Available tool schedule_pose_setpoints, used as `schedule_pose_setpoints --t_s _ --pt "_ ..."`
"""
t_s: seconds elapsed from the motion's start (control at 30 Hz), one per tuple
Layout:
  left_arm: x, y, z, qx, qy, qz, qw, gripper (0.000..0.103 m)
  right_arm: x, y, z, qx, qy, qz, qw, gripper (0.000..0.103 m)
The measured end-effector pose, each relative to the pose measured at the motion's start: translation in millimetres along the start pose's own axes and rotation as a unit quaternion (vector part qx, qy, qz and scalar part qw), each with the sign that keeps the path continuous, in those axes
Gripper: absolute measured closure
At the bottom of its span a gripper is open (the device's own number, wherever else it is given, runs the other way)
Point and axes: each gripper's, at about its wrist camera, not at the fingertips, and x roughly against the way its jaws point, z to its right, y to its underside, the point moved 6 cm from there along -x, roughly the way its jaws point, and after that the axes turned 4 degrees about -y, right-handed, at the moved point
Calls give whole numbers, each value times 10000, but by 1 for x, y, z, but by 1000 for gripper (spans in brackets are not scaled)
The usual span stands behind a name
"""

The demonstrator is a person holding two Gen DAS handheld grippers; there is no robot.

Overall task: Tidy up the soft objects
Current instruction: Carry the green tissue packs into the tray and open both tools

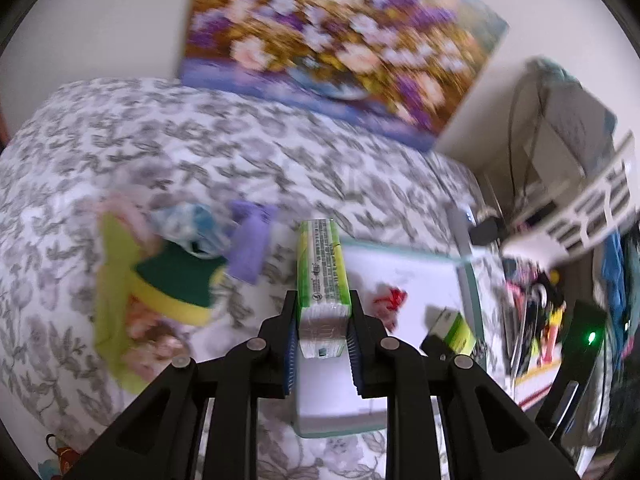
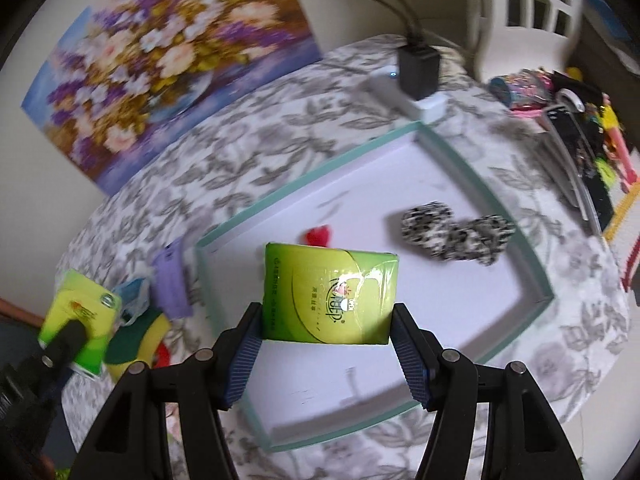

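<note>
Right gripper [image 2: 326, 320] clamped on green tissue pack [image 2: 330, 292], above tray [image 2: 472, 168] near-left corner. Left gripper [image 1: 322, 312] clamps second pack [image 1: 322, 268] at tray's left edge, long axis pointing far.

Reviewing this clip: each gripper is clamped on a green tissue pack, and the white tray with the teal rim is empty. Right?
Not quite. The tray is not empty: the right wrist view shows a black-and-white speckled soft item and a small red item inside it. The rest holds: the left gripper and right gripper each clamp a green tissue pack.
</note>
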Motion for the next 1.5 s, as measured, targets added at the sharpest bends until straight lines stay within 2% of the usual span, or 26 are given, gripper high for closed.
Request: schedule_pose_setpoints --t_s 0.1,0.23,0.47,0.6,0.93,1.1,1.13,1.2,1.23,1.5 --pt "-12 11 19 -192 155 -167 9996 80 -3 -2 17 -105 138 -35 9998 37" --pt "-29 26 42 -459 299 -378 9978 80 -21 2 45 -423 283 -306 9982 37" --pt "-69 58 59 -790 350 -980 9914 80 -36 5 73 -555 718 -523 9945 37" --pt "-87 70 62 -793 381 -1259 9881 80 -38 3 84 -620 859 -517 9930 37" --pt "-99 77 80 -1086 543 -1372 9831 80 -34 -3 101 -785 1072 -409 9903 37" --pt "-109 84 84 -1267 415 -1475 9800 79 -35 -3 104 -829 1066 -412 9900 37" --pt "-111 86 85 -1289 383 -1505 9794 78 -35 -3 104 -843 1044 -429 9900 37" --pt "-113 88 84 -1296 366 -1562 9785 62 -36 -2 104 -839 1031 -451 9901 37" --pt "-113 88 83 -1280 378 -1585 9783 49 -36 -2 103 -830 1019 -461 9903 37" --pt "-109 82 74 -1076 274 -1574 9813 46 -36 -3 97 -720 925 -504 9918 36"
